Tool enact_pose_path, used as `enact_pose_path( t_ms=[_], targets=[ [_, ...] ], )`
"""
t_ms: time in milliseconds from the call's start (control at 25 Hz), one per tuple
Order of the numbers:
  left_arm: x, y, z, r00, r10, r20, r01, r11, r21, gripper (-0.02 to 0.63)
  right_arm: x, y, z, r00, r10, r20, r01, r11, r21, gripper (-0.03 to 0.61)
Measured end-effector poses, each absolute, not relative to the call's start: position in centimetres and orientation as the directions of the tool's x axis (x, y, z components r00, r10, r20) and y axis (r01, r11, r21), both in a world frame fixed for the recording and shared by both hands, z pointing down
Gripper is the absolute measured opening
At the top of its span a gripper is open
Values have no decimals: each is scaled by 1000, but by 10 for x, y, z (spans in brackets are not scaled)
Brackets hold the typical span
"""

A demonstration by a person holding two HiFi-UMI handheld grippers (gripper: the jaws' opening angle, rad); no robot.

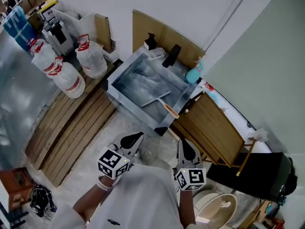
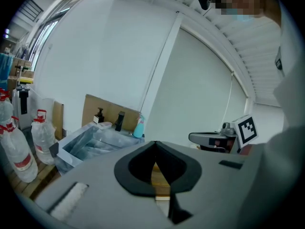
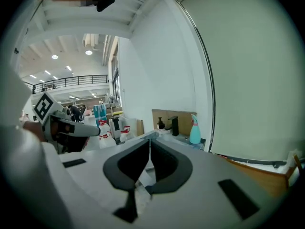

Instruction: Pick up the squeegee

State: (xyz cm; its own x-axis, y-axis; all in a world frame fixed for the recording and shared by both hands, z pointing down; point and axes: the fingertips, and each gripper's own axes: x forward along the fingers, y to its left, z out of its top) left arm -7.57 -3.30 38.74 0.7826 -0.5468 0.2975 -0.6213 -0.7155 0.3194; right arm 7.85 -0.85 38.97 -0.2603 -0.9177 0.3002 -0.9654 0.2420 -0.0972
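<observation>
The squeegee (image 1: 170, 110), with an orange handle and a pale blade, lies inside the metal sink (image 1: 125, 70) near its right front corner. My left gripper (image 1: 137, 137) and right gripper (image 1: 184, 145) are held side by side in front of the sink, short of it and above the floor. Both are shut with nothing between the jaws. In the left gripper view the black jaws (image 2: 155, 143) meet at their tips, with the sink (image 2: 71, 147) ahead to the left. The right gripper view shows the jaws (image 3: 149, 140) shut too. The squeegee is not visible in either gripper view.
A black faucet (image 1: 170, 55), a soap dispenser (image 1: 150, 41) and a blue spray bottle (image 1: 194, 74) stand behind the sink. Water jugs (image 1: 71, 82) stand at its left on wooden slats (image 1: 71, 128). A wooden counter (image 1: 217, 123), a long-handled brush (image 1: 248, 154) and a black bin (image 1: 257, 173) are at the right.
</observation>
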Motion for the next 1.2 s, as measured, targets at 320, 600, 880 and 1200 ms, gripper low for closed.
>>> enact_pose_path(
  t_ms=[320, 600, 880, 1200],
  targets=[
    [-61, -59, 387, 762, -574, 300, -648, -680, 343, 3, 84, -43, 395, -339, -874, 348, -940, 328, -90, 9],
    [-49, -77, 383, 734, -610, 299, -679, -648, 346, 3, 95, -71, 400, -396, -847, 354, -917, 387, -99, 11],
    [-45, -86, 396, 720, -600, 349, -694, -632, 345, 3, 98, -92, 407, -423, -833, 355, -904, 412, -111, 11],
    [-28, -93, 422, 725, -556, 406, -686, -637, 352, 3, 102, -119, 424, -442, -814, 377, -892, 444, -87, 14]
  ],
)
